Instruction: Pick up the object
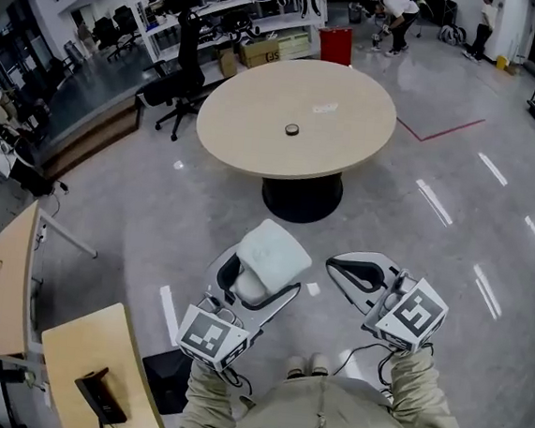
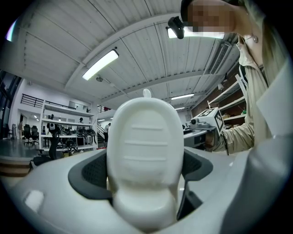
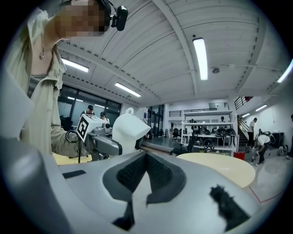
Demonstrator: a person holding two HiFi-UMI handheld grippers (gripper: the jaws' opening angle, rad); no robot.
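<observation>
Nearest you, above your trousers [image 1: 323,421], the left gripper [image 1: 259,281] is clamped on a smooth white object [image 1: 276,247]. Its dark pads press either side of the body, and a bulkier rounded top stands clear above them. That reads as the task's thing already lifted, well off the floor [image 1: 152,235]. But a small dark round thing [image 1: 293,129] lying near the middle of the round table [image 1: 353,104] ahead could also be meant, and nothing shows which. For the hold, squeeze evenly and carry the gripper level: the shell looks slick and top-heavy, so a tilt or a jolt could let it pivot or slide out of the pads. The right gripper [image 1: 351,271] hangs just beside it with its jaws together on nothing, so you could bring it under as a guard. For room, the corner of a wooden desk [image 1: 94,352] sits close at your left, and a black chair [image 1: 181,87] stands by the table's left edge. Straight ahead the floor is open up to the table, and to the right it is bare out to a red line [image 1: 440,131].
</observation>
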